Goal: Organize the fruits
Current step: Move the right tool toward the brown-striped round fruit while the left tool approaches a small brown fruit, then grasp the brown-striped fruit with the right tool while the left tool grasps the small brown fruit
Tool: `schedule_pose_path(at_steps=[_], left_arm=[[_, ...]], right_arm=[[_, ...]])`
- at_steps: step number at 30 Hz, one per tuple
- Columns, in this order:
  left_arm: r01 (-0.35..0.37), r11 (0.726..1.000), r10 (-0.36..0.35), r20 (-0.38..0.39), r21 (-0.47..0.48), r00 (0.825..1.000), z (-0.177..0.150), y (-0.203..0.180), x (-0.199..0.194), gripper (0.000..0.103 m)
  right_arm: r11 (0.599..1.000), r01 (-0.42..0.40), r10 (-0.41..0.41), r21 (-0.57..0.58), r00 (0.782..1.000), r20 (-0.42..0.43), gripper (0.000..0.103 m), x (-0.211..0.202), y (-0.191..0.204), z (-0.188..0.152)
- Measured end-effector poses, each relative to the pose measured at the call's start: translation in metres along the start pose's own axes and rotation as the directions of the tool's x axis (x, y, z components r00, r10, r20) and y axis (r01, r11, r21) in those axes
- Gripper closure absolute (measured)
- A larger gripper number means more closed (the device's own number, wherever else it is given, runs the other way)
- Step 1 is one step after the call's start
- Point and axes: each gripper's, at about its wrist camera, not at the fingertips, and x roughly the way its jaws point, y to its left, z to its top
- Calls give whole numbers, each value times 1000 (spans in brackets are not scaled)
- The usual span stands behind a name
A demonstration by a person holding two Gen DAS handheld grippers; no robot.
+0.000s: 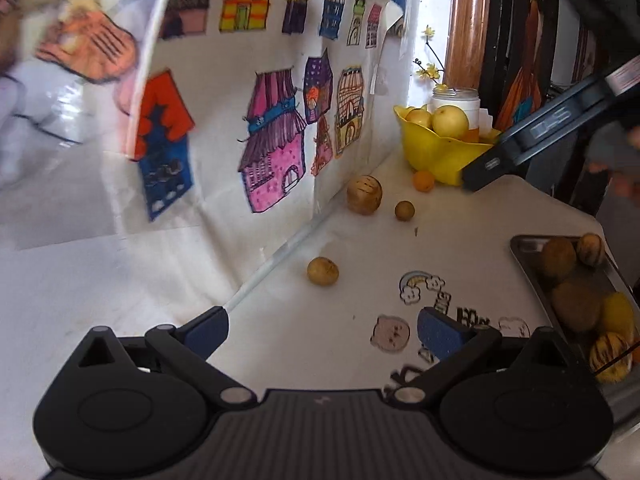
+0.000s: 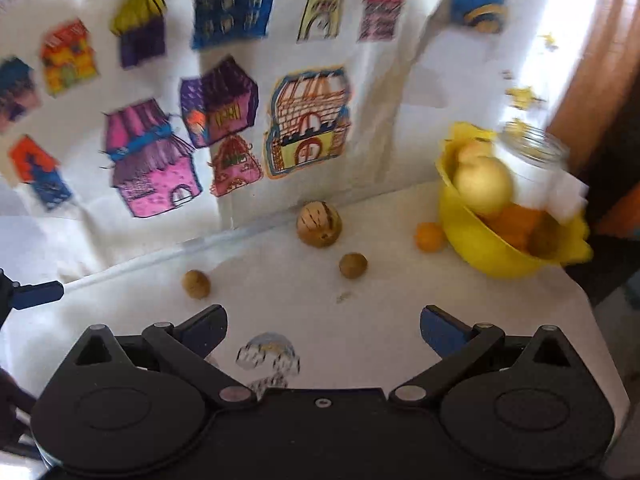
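Round brown fruit point(image 1: 323, 271) ahead of wide-open, empty left gripper point(image 1: 323, 330); right gripper point(image 2: 323, 330) equally spread, touching nothing.

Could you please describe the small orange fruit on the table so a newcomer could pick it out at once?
Find the yellow bowl at the table's far end, near the drawings of houses. The orange fruit lies on the table right at the bowl's foot. It is the only bright orange loose fruit; the striped fruit and small brown fruit nearby are dull tan.
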Motion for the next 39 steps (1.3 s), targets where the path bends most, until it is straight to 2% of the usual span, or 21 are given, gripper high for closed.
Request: schedule_pose_path(at_steps=[3,6,9,15,20,26,33,35,39], left_arm=[[14,1000,-14,16,-24,1000,2,0,19,0],[17,1000,-16,34,-12,999,2,-5,37,1],[16,1000,-17,29,8,999,4,-9,54,1],[-5,1000,5,27,11,1000,13,-9,80,2],[-2,1000,1,29,22,1000,14,-11,94,11],[-5,1000,5,15,26,1000,13,-8,108,22],[6,999,-7,-12,-32,1000,12,1,117,29],[0,1000,0,-10,-27,1000,13,0,117,35],[-10,999,10,-5,-46,1000,14,1,118,43]], right_arm=[[999,-35,36,-25,999,19,1,36,-2,14],[991,-117,118,-67,993,26,1,69,-4,25],[986,-136,140,-100,989,39,1,91,-7,30],[979,-201,202,-33,977,67,1,118,-23,38],[976,-213,215,-46,976,37,11,142,-26,38],[974,-225,226,-29,973,53,17,156,-31,37],[973,-231,232,-31,971,55,33,170,-44,36],[973,-228,230,-33,971,60,37,173,-44,36],[974,-226,227,-24,971,75,40,175,-42,36]])
